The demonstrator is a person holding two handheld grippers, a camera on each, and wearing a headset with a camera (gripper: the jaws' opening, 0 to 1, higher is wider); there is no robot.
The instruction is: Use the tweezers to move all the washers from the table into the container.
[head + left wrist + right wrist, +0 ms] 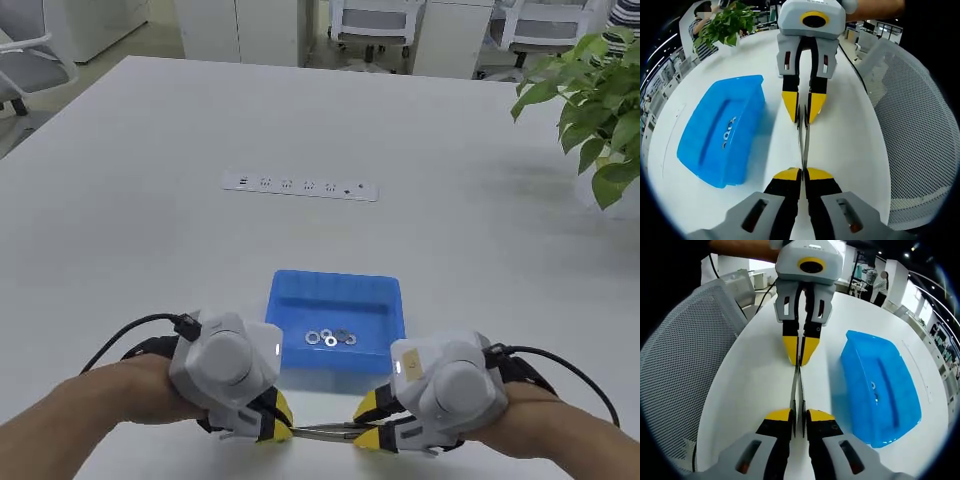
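Item, tweezers (322,431): held level and low over the near edge of the table (450,250), spanning my two grippers, which face each other tip to tip. Left gripper (280,422): jaws closed flat on the end where the two arms meet, I judge to anchor the tool. Right gripper (370,422): jaws a narrow slit apart with both arms between the pads, which appear to bear on them; from here a squeeze would close the tips, which is likely why it sits there. Item, container (335,283): blue tray, just beyond the grippers and centred between them, so the carry is short. Item, washers (330,338): a small cluster lying on the tray floor, touching or nearly so; those I can see are already inside, so I judge the task near its end or done. Item, power strip (300,186): farther back, well apart from the work. Item, plant (595,110): far right.
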